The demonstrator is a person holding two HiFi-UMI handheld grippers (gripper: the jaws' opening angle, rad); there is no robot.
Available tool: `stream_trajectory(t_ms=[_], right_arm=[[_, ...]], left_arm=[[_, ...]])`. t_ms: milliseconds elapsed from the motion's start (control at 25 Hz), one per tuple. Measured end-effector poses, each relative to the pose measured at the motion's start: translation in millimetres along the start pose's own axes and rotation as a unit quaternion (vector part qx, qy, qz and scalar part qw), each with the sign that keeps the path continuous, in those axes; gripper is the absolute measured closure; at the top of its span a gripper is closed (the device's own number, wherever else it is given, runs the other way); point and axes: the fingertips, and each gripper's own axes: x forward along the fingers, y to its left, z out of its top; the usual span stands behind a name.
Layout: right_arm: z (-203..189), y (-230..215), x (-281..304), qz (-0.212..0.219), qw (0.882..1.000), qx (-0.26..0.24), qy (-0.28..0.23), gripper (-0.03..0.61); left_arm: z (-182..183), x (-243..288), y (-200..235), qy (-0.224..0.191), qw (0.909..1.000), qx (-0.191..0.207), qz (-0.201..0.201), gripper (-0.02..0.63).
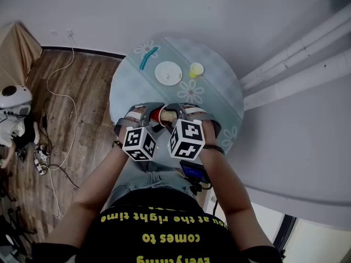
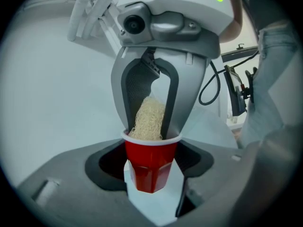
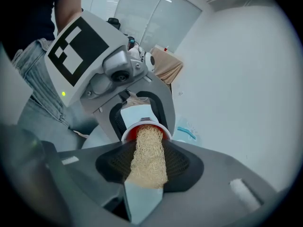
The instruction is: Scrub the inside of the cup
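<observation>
- Left gripper [image 2: 150,171]: fingers well open, clamped on the body of the red cup [image 2: 152,150].
- The cup is off the bench [image 1: 219,92], on the near side of the plate [image 1: 168,73] and well apart from it. Its mouth is tipped toward the right gripper [image 3: 149,164].
- Right gripper: fingers about half closed, pinching a loofah [image 2: 149,119]. The loofah's far end is inside the cup mouth, and the fingertips sit right at the rim.
- Step, my read: scrubbing the inner wall.
- To do it well:
  - hold the cup rigid with the left
  - push the loofah to the bottom
  - press it sideways onto the wall, not down the centre
  - roll the right wrist to sweep the full circle
- Risks:
  - the cup looks thin, so a hard squeeze would dent it
  - the loofah is soft and may buckle or slide out of the fingers
  - the fingertips may knock the rim
- Around: a yellow bowl [image 1: 196,69] just right of the plate and a teal tool [image 1: 148,58] left of it, both on the bench.
- Cables [image 1: 60,100] lie on the floor well left of the plate.
- Nothing blocks the work.
</observation>
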Motion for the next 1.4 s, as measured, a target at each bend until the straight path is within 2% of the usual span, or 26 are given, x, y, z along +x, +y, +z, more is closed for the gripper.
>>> stream_trajectory(t_ms=[280,520,960,1080,1400], right_arm=[[0.6,1.1,3.4,-0.005,0.999,-0.047,0.007,0.417],[-0.7,0.6,5.3,-0.009,0.998,-0.060,0.005,0.417],[-5.3,-1.8,12.7,-0.015,0.999,0.015,-0.031,0.417],[-6.2,-3.1,13.9,-0.009,0.997,0.059,-0.051,0.417],[-8.3,-7.3,16.8,-0.009,0.989,0.123,-0.079,0.417]], left_arm=[[-1.3,-0.3,-0.9,-0.013,0.9994,-0.013,-0.031,0.301],[-1.9,1.5,-0.4,-0.011,0.9989,-0.006,-0.046,0.301],[-10.6,8.5,-1.6,0.032,0.9975,0.041,-0.047,0.301],[-12.4,10.0,-2.2,0.043,0.9965,0.052,-0.050,0.301],[-16.4,13.3,0.3,0.074,0.9921,0.092,-0.043,0.301]])
